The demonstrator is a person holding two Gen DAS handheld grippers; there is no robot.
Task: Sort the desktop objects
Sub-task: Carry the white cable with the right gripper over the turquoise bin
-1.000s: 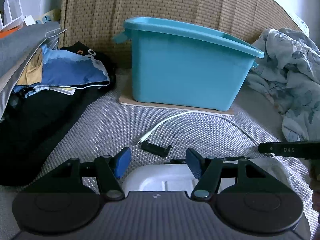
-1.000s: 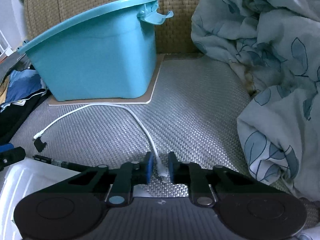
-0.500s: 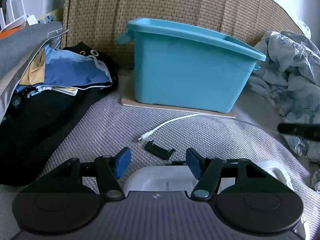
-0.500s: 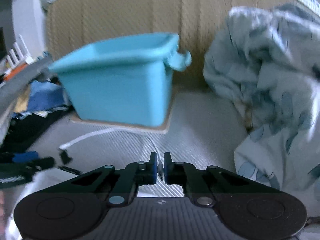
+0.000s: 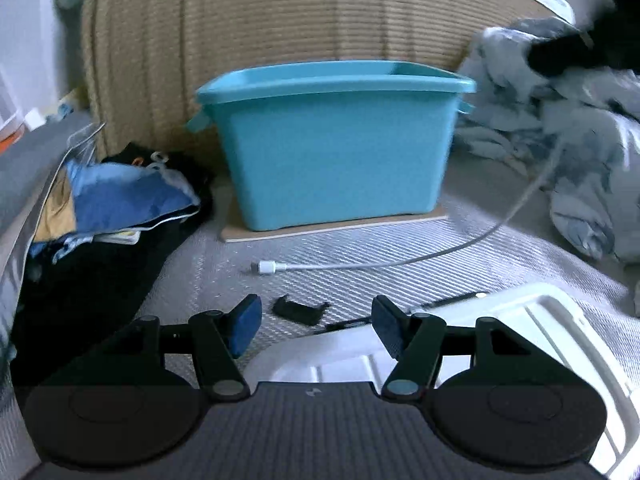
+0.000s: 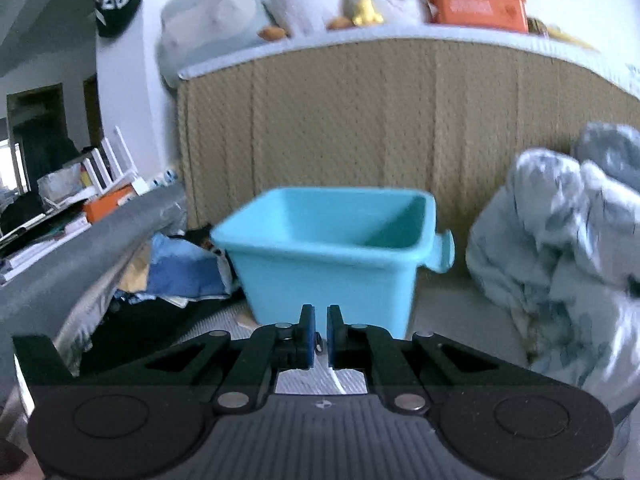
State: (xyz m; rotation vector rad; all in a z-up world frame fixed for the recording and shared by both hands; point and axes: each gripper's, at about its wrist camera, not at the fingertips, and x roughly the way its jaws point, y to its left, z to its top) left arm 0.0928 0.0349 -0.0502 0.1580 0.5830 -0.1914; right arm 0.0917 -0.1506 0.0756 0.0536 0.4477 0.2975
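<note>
A teal plastic bin point(image 5: 336, 152) stands on a thin board at the back of the woven mat. In the right wrist view the bin point(image 6: 332, 264) lies ahead and below, with its inside in view. My right gripper point(image 6: 319, 332) is shut on one end of a white charging cable point(image 6: 336, 380), which hangs below the pads. The cable point(image 5: 360, 265) rises off the mat toward the upper right, and its plug rests on the mat. My left gripper point(image 5: 316, 320) is open, low over a small black clip point(image 5: 298, 311) and a white tray point(image 5: 520, 344).
A pile of dark and blue clothes point(image 5: 120, 200) fills the left side. A floral blanket point(image 5: 580, 160) is bunched up on the right. A thin black pen point(image 5: 452, 299) lies at the tray's far edge. A woven headboard point(image 6: 360, 120) stands behind the bin, with an orange box point(image 6: 476, 0) on top.
My right gripper closed on the cable's end and rose, lifting that end off the mat and dragging the plug rightward. The left gripper shifted and rolled a little, staying open.
</note>
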